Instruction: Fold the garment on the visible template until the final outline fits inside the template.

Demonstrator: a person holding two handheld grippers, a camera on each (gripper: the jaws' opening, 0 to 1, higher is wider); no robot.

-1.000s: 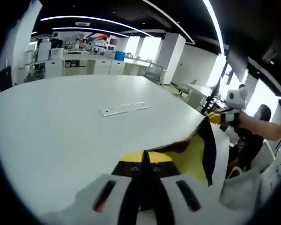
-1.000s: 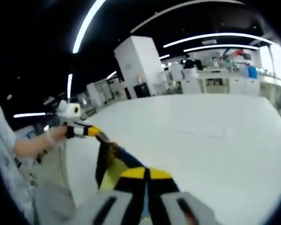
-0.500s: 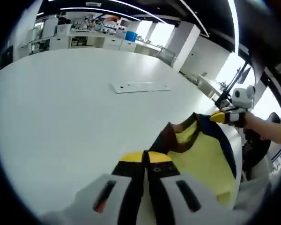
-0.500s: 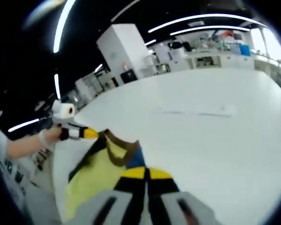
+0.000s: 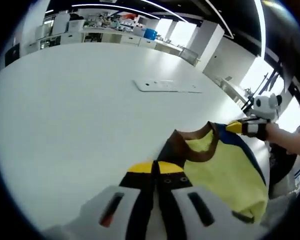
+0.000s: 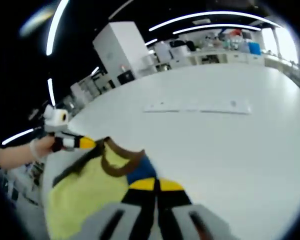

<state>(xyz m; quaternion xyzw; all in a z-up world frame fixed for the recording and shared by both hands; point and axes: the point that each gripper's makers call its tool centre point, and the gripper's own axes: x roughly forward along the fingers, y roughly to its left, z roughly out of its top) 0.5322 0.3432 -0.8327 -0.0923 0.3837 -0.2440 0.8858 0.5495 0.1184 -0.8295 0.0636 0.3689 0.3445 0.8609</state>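
- The garment (image 5: 225,167) is held stretched between the two grippers, just over the near edge of the big white table (image 5: 75,110), with the body draped down off that edge.
- Its long axis seems to run from one gripper to the other, along the shoulder line; the neckline faces up toward the table's middle.
- Looks-wise: a yellow top with a brown collar band (image 5: 192,145) and dark blue panels at the shoulders. In the right gripper view the same garment (image 6: 85,182) is seen with the collar curved open and a blue patch right by the jaws.
- The left gripper (image 5: 155,172) is clamped on the garment at the collar end, jaws pressed together with fabric pinched in.
- The right gripper (image 6: 155,187) is likewise clenched on the fabric at the blue shoulder part.
- A flat white strip (image 5: 167,86) is seen lying further out on the table, well apart from the garment.
- A lab-type room with counters is seen behind.
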